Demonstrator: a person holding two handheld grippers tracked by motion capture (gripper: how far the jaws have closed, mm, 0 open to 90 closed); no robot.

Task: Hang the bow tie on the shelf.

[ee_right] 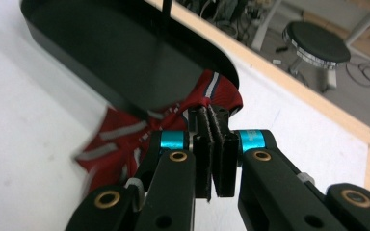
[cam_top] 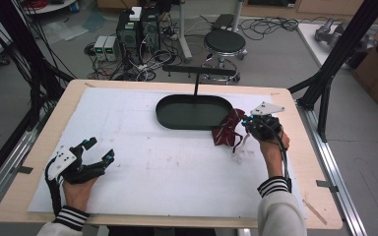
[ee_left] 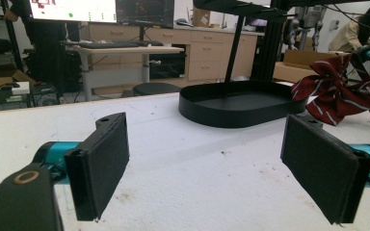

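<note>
The table [cam_top: 39,147], under one white sheet [cam_top: 142,157], is cut off at the near edge of the high view, where the person's sleeves run out of the picture. One black oval tray [cam_top: 192,112] lies at the far middle of the sheet; what shows of its floor is bare, though its near right rim is hidden behind the cloth. A thin black post [cam_top: 196,84] stands in it, and the bar on top is cut off in the left gripper view. One red striped cloth [cam_top: 228,129], bunched so its shape is hard to read, hangs just right of the tray, pinched by the right gripper [ee_right: 211,118], whose jaws are pressed together on a fold. The left gripper [cam_top: 101,150] rests at the near left with jaws spread wide, nothing between them.
</note>
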